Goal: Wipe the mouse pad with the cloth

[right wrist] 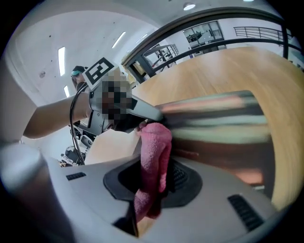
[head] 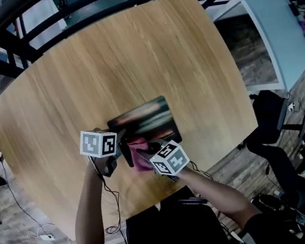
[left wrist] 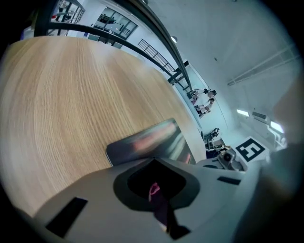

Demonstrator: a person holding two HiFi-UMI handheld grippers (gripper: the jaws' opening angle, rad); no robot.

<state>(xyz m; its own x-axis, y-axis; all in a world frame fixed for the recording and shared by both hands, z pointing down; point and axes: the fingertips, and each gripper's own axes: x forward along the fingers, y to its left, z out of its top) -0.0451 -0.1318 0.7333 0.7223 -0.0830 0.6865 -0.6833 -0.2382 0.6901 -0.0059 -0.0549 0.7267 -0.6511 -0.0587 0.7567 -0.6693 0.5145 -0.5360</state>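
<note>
- Head view: mouse pad (head: 143, 121) lies at the middle of the wooden table (head: 50, 107). Its long axis runs left to right across the frame, with the right end tipped slightly upward. Both grippers sit at its lower edge, the left gripper (head: 120, 151) by the lower-left corner and the right gripper (head: 148, 155) just below the lower edge. The pink cloth (head: 138, 148) bunches between them, over the pad's near edge. Any wiping stroke would have to run up and to the right in the frame. The right gripper looks slightly better placed to make it.
- Left gripper view: the left gripper (left wrist: 156, 182) has its jaws pressed together on a thin sliver of the cloth (left wrist: 154, 191). The mouse pad (left wrist: 147, 142) lies straight ahead and just above the jaws in the frame. Its surface print is smeared and unreadable.
- Right gripper view: the right gripper (right wrist: 152, 185) pinches a thick fold of the cloth (right wrist: 154, 142). The cloth rises from the jaws toward the left gripper (right wrist: 140, 111) at upper left of centre. The mouse pad (right wrist: 213, 123) spreads to the right of the cloth, touching or nearly touching it.
- Writing: no brand or label can be read in any view. The cubes carry only black-and-white square markers, and the pad shows only streaky colour bands.
</note>
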